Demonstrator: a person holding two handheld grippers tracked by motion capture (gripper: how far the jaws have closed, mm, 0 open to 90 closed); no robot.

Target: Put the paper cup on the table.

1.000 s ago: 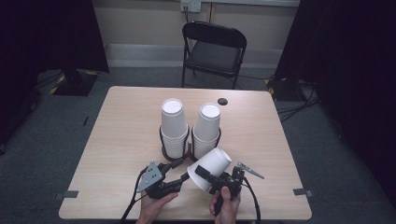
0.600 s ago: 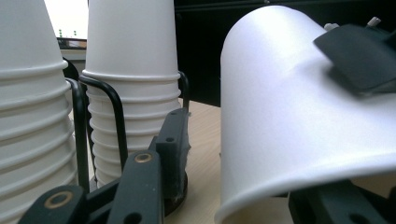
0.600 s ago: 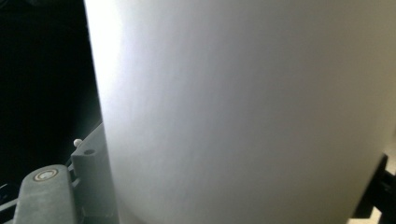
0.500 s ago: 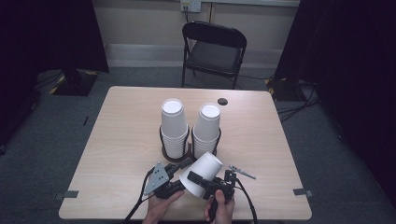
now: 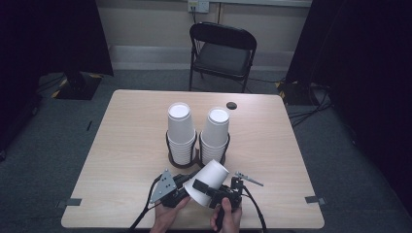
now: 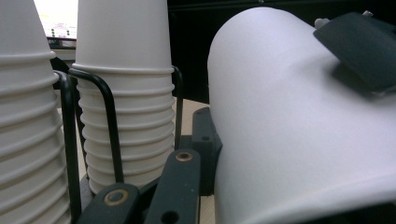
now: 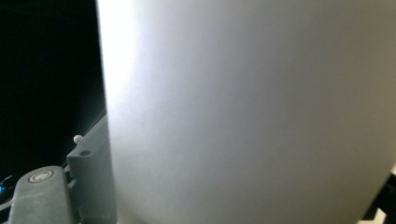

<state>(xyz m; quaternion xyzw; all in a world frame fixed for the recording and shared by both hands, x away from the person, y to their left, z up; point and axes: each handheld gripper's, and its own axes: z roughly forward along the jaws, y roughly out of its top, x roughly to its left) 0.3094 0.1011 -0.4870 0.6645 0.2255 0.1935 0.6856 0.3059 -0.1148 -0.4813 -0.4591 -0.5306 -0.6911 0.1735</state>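
Now the loose paper cup (image 5: 208, 181) hangs tilted above the table's (image 5: 121, 145) near edge, base toward one o'clock, mouth toward seven. Right gripper (image 5: 228, 196) has its jaws closed on the cup's wall. Left gripper (image 5: 182, 187) sits at nine o'clock, just beside it; how wide its jaws stand, I cannot tell. Both stacks (image 5: 180, 133) wait at twelve.

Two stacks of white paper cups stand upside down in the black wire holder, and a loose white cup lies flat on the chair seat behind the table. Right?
Not quite. The loose white cup is between the two grippers near the table's front edge, as the high view shows. The two stacks do stand upside down in the black wire holder.
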